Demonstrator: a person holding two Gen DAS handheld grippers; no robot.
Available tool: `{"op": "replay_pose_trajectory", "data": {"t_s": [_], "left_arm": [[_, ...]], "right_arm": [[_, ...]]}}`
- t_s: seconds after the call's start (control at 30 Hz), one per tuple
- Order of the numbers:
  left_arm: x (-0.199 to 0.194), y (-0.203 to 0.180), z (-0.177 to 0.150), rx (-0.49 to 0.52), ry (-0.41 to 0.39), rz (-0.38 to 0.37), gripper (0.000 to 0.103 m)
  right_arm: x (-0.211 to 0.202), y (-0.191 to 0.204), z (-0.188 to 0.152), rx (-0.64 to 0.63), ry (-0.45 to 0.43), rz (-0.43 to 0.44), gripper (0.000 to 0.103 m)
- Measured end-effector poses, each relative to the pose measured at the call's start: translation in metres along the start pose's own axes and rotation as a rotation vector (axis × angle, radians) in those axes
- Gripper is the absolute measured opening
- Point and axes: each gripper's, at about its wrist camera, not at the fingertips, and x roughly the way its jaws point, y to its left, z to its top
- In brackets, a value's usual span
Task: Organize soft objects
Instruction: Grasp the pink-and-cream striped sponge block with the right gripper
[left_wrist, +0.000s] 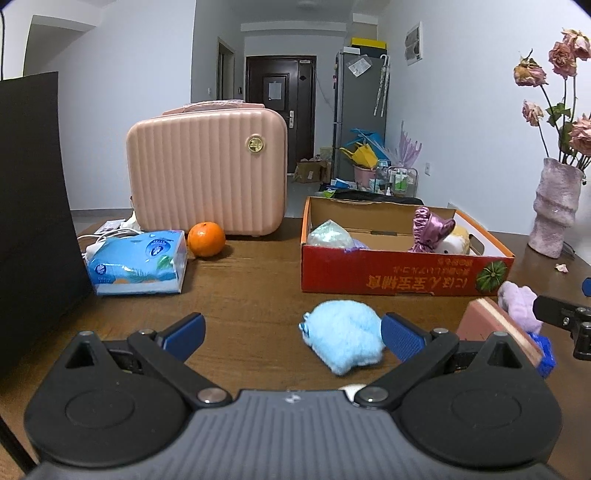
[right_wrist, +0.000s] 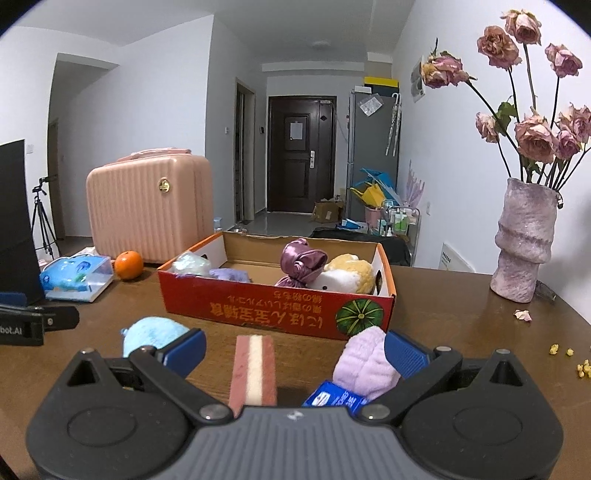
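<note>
A red cardboard box (left_wrist: 399, 282) (right_wrist: 258, 306) on the wooden table holds a shiny purple bow, a white-and-yellow plush and a pale green soft thing. My left gripper (left_wrist: 293, 334) is open; a fluffy light blue toy (left_wrist: 343, 341) (right_wrist: 155, 334) lies on the table against its right finger. My right gripper (right_wrist: 295, 350) is open; a pink-and-cream sponge block (right_wrist: 253, 369) (left_wrist: 495, 325) lies between its fingers, and a fluffy lilac toy (right_wrist: 365, 362) (left_wrist: 517, 302) rests against its right finger, on a blue packet (right_wrist: 332, 397).
A pink hard case (left_wrist: 207, 173), an orange (left_wrist: 206, 239) and a blue tissue pack (left_wrist: 138, 264) stand at the back left. A black panel (left_wrist: 33, 206) is at the far left. A vase of dried roses (right_wrist: 524, 240) stands at the right, with petals and crumbs nearby.
</note>
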Motion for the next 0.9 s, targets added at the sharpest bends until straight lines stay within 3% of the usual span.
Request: {"op": "replay_pose_trajectory", "data": {"t_s": [0.5,0.9], "left_arm": [[-0.005,0.004,-0.015,-0.001,0.048,-0.007,0.103],[0.006,0.006,-0.017,-0.007,0.084,0.015,0.103]], "right_arm": [[0.004,0.01,-0.016,-0.032,0.054,0.022,0.101],[0.053,0.025,-0.033,-0.087,0.16,0.064,0.073]]}}
